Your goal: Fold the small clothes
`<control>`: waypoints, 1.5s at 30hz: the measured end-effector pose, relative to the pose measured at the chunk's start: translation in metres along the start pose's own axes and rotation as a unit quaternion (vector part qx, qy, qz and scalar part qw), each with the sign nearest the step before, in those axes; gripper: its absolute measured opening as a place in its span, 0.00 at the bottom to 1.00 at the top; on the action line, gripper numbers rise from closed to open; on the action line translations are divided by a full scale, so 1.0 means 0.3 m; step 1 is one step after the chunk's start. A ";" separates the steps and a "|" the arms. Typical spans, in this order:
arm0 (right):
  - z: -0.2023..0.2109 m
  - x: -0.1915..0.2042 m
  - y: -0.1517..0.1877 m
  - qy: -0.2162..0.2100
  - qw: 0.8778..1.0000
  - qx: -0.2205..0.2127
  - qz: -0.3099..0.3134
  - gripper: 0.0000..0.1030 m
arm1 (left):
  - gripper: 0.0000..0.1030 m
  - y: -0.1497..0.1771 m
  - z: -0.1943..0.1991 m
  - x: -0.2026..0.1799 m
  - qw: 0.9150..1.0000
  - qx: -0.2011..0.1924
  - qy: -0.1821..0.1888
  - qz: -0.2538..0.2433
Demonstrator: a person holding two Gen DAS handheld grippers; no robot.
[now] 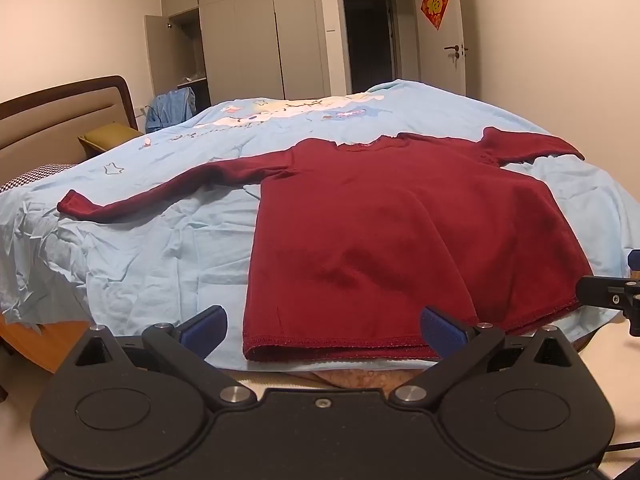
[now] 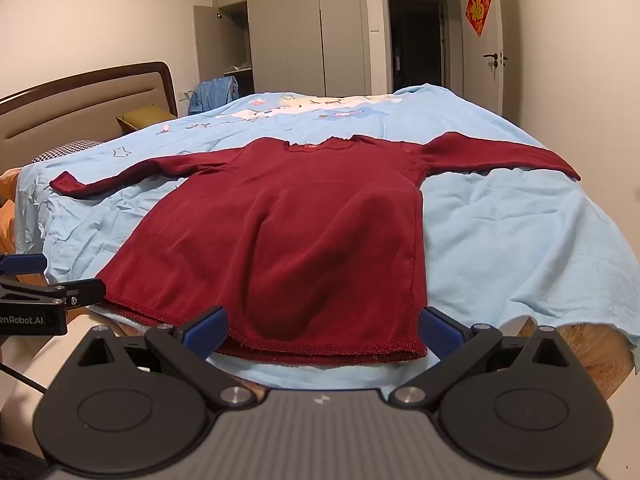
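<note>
the left gripper [image 1: 323, 326] is waiting with jaws spread, gripping nothing, just short of the hem. the dark red shirt [image 1: 380, 240] is lying flat on the light blue sheet [image 1: 152, 248], both sleeves stretched outward. the right gripper [image 2: 323, 326] is likewise holding its jaws apart and empty. no fold is showing; judging by this, folding is yet to begin.

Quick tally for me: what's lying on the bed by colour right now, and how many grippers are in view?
Dark red: 1, the long-sleeved top, spread flat with both sleeves out.
Light blue: 1, the bed sheet under it.
Olive: 1, a cushion by the headboard.
Black-and-white check: 1, a pillow.
Grippers: 2, left gripper and right gripper, jaws open, both empty.
Total: 6.
</note>
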State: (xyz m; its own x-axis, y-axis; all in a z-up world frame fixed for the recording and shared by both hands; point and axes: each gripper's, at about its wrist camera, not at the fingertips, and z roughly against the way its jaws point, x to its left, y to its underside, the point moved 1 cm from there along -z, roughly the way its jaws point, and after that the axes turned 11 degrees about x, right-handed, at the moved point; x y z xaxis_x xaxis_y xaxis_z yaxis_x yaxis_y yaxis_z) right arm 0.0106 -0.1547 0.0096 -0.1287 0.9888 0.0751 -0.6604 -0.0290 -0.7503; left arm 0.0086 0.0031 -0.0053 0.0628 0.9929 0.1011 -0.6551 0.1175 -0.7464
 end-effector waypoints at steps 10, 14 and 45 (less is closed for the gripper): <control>-0.001 -0.001 -0.001 0.000 1.000 0.001 0.000 1.00 | 0.99 0.015 -0.010 -0.001 1.000 0.002 -0.002 -0.001; -0.001 0.000 -0.001 0.000 1.000 0.002 0.000 1.00 | 1.00 0.015 -0.011 -0.001 1.000 0.003 -0.002 -0.002; -0.002 -0.001 0.000 -0.001 1.000 0.003 -0.001 1.00 | 0.99 0.010 -0.011 -0.003 1.000 0.006 -0.002 -0.002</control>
State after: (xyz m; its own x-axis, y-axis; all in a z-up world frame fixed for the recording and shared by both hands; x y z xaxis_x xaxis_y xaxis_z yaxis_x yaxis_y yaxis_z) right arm 0.0111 -0.1550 0.0091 -0.1291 0.9885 0.0785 -0.6654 -0.0276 -0.7460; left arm 0.0091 0.0026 -0.0098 0.0618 0.9924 0.1068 -0.6645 0.1207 -0.7375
